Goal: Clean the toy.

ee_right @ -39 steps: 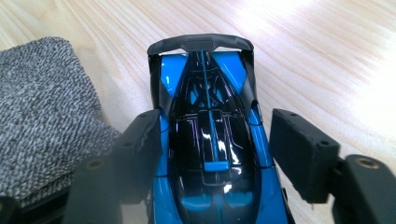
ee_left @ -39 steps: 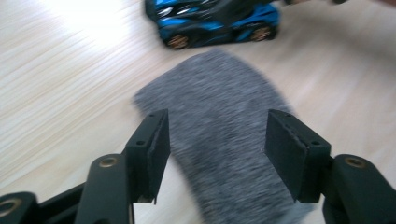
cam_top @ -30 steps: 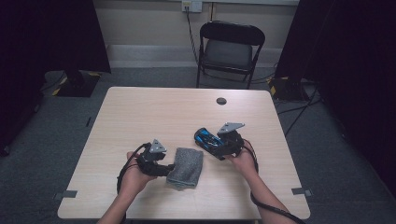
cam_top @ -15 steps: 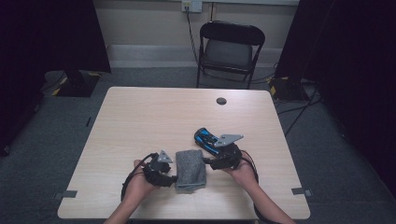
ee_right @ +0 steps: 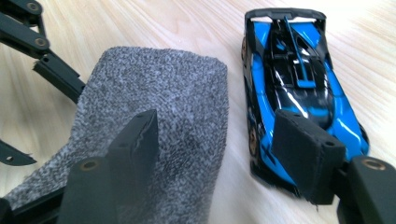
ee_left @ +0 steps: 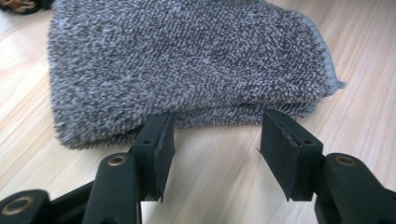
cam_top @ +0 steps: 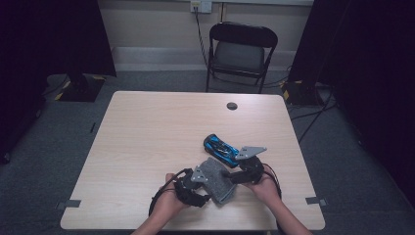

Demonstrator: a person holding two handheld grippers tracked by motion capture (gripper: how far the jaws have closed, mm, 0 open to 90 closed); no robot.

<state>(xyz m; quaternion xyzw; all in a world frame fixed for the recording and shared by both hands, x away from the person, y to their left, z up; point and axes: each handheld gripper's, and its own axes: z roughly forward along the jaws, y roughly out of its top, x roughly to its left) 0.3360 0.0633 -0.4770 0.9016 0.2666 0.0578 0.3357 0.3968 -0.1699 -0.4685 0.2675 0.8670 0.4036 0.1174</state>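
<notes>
Right now the folded grey cloth (cam_top: 218, 179) lies at about six o'clock on the table (cam_top: 147, 137), with the blue toy car (cam_top: 221, 149) just beside it toward one o'clock. The left gripper (ee_left: 215, 140), its jaws having just been opening, stands empty at the cloth's edge. The right gripper (ee_right: 224, 149) gapes wide, astride cloth and car. A careless close could nip the car or catch only the top layer. Whether the right jaw's tip touches the cloth is hard to tell.

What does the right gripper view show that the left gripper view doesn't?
Right gripper view: a blue and black toy race car lying right beside the grey terry cloth, plus the left claw's jaws at the cloth's far-left edge, and its own right claw open over cloth and car.
Left gripper view: the cloth's folded, layered edge and the left claw open, its tips at that edge.
Both: the same grey cloth on the light wooden table.
</notes>
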